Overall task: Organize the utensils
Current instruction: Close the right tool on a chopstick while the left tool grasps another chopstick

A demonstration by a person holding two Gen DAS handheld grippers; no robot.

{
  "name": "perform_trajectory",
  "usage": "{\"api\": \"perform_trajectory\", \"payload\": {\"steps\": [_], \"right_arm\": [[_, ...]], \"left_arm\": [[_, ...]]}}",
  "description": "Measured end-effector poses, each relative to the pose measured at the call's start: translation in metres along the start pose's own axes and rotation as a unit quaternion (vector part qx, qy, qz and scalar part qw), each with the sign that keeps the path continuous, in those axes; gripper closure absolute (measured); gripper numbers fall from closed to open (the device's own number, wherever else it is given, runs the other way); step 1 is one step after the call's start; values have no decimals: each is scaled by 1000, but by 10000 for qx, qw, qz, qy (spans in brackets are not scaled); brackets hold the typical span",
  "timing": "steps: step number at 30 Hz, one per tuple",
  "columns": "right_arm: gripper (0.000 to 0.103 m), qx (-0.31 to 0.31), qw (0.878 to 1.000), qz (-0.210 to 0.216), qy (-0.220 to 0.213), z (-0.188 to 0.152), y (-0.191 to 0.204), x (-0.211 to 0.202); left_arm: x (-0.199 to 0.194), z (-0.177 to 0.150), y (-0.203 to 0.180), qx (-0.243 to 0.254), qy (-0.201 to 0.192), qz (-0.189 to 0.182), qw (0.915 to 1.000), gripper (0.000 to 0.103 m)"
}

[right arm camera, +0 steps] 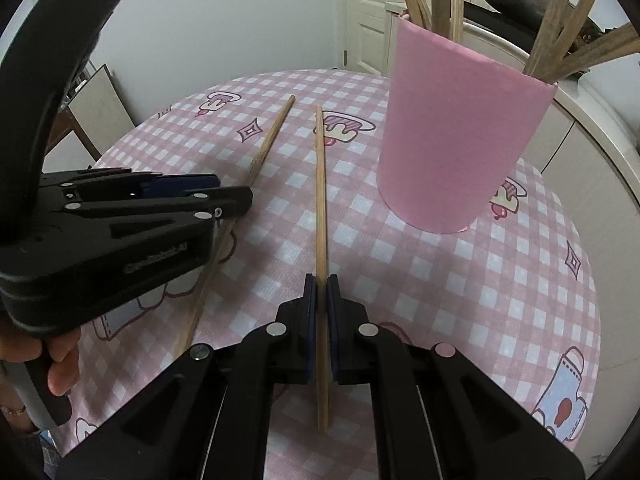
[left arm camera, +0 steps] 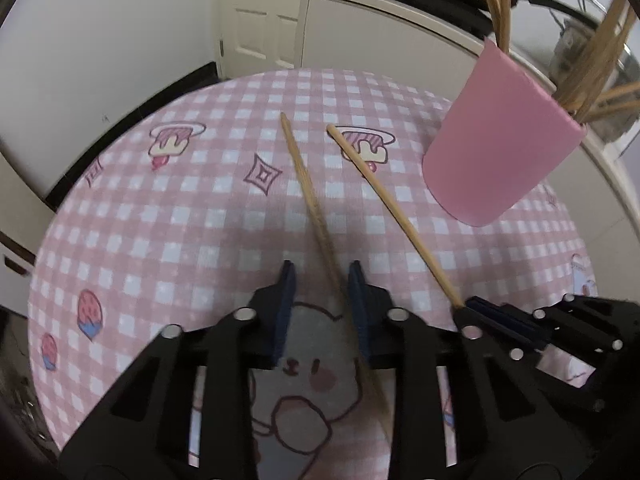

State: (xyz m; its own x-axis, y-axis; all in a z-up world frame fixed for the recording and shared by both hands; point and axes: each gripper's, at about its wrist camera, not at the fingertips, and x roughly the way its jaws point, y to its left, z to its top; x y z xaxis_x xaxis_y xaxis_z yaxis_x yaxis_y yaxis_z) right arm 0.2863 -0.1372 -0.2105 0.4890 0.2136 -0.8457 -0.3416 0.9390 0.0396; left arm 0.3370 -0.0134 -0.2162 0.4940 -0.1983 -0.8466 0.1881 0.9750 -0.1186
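Observation:
Two wooden chopsticks lie on the pink checked tablecloth. My left gripper (left arm camera: 322, 270) is open and straddles the left chopstick (left arm camera: 308, 196), which runs between its fingers. My right gripper (right arm camera: 321, 280) is shut on the right chopstick (right arm camera: 320, 184); it shows in the left wrist view (left arm camera: 466, 304) with that chopstick (left arm camera: 392, 208). The left chopstick (right arm camera: 264, 152) and the left gripper (right arm camera: 216, 194) show in the right wrist view. A pink cup (left arm camera: 500, 148) holding several chopsticks stands at the right, also seen in the right wrist view (right arm camera: 456, 136).
The round table (left arm camera: 120, 216) has its edge at the far side and left. A white counter (left arm camera: 400, 28) with a dark pan stands behind the cup. A white door (left arm camera: 260, 16) is at the back.

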Motion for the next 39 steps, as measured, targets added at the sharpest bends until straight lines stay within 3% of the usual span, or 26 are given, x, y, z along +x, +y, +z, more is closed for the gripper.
{"api": "perform_trajectory", "payload": {"steps": [1,13,23,27,31,39], "right_arm": [[99,3,10000,7,-1,-1,0,0],[99,63,9994,334,89,-20,3,-20],[98,7,9994,230,260,-48,5,-42],[97,44,9996,197,171,-42,4,-42],[85,90,9998,177,39,-26,5,-36],[85,64,9997,-79,-231,10,4,-12]], "left_arm": [[0,0,0,17,8,-97,10000,93],[-25,-36,7,332,167,-192,9991,96],[-50,-75,25,249,335,-346,9985,96],[-49,-67,25,133,303,-385,9987,96],[-44,-53,24,108,251,-361,9990,95],[-18,-17,22,133,215,-252,9994,95]]}}
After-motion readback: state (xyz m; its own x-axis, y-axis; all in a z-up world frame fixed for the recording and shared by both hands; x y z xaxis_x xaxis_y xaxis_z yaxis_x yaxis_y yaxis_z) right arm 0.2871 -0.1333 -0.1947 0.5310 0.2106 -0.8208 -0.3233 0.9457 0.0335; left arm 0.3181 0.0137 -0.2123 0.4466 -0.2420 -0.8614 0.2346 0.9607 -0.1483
